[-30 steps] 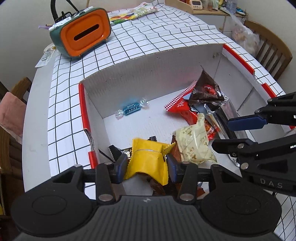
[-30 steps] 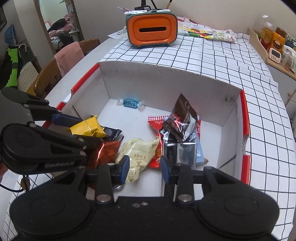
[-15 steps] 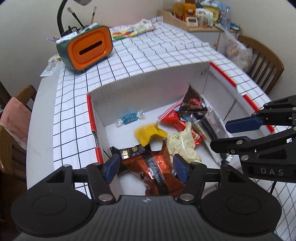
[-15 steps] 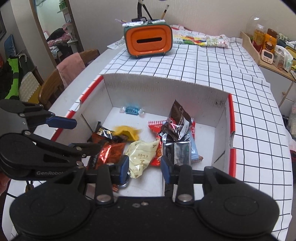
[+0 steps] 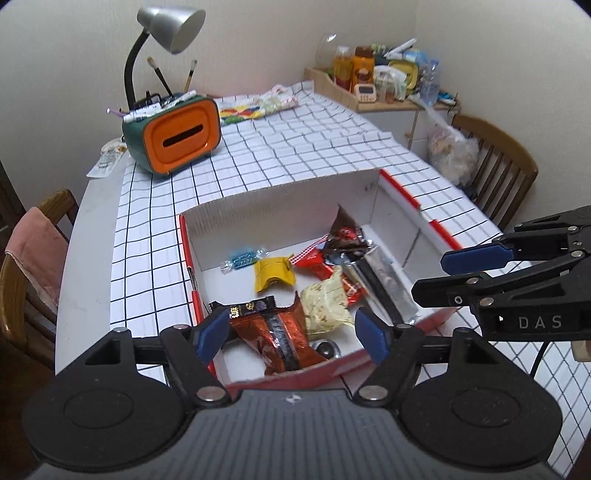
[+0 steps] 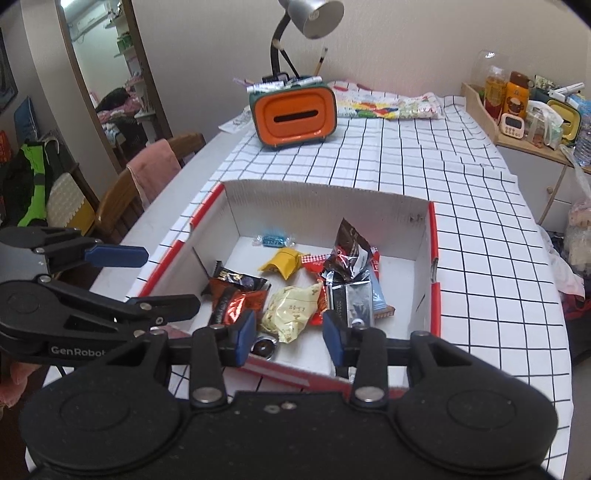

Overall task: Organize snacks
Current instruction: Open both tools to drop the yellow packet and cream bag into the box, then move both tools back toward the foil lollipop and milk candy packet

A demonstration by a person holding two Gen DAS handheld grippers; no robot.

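Observation:
A white cardboard box with red rims (image 5: 280, 201) (image 6: 321, 201) holds several snacks: a yellow packet (image 5: 274, 272) (image 6: 284, 261), a blue candy (image 5: 242, 259) (image 6: 272, 240), an orange-brown packet (image 5: 275, 334) (image 6: 232, 301), a cream packet (image 5: 325, 304) (image 6: 291, 308), a dark brown packet (image 5: 343, 234) (image 6: 349, 243) and a silver packet (image 5: 382, 282) (image 6: 349, 297). My left gripper (image 5: 291, 332) is open and empty above the box's near edge. My right gripper (image 6: 290, 332) is open and empty, also over the near edge.
An orange and green tissue box (image 5: 177, 136) (image 6: 293, 114) with pens and a grey desk lamp (image 5: 171, 22) stands at the table's far side. A colourful pouch (image 6: 384, 105) lies behind. Wooden chairs (image 5: 495, 162) (image 6: 147, 173) flank the checked tablecloth. A cluttered shelf (image 6: 528, 110) is far right.
My left gripper opened and let go of the yellow packet, which now lies in the box near the blue candy. Both grippers have pulled back and risen away from the box.

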